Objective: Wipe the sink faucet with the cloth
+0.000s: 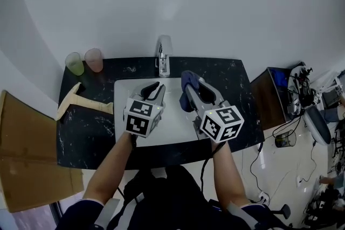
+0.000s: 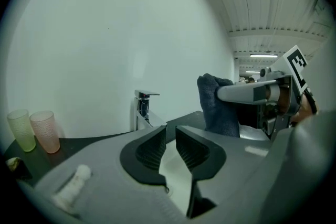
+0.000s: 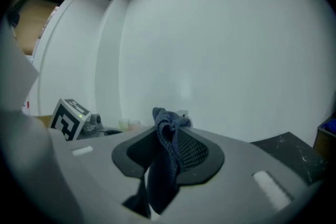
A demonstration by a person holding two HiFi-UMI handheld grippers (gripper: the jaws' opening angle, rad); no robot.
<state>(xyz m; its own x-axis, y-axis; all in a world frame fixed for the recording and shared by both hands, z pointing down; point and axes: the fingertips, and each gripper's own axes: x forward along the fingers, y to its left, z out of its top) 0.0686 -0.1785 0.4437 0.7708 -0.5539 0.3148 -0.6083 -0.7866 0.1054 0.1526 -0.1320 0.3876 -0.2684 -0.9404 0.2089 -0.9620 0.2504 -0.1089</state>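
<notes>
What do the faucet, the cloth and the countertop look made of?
The faucet looks like chrome-plated metal: bright mirror reflections. The cloth is a soft dark blue textile, perhaps terry or microfibre: limp folds, nubbly weave. The countertop seems polished black stone or an imitation: white veins, gloss.

The right gripper (image 3: 168,138) clamps a dark blue cloth (image 3: 164,170) between its jaws. The cloth bunches up above the pads and hangs down on the near side. At left sits a marker cube (image 3: 69,118). A dark speckled surface (image 3: 287,150) shows at right, against a white wall.
</notes>
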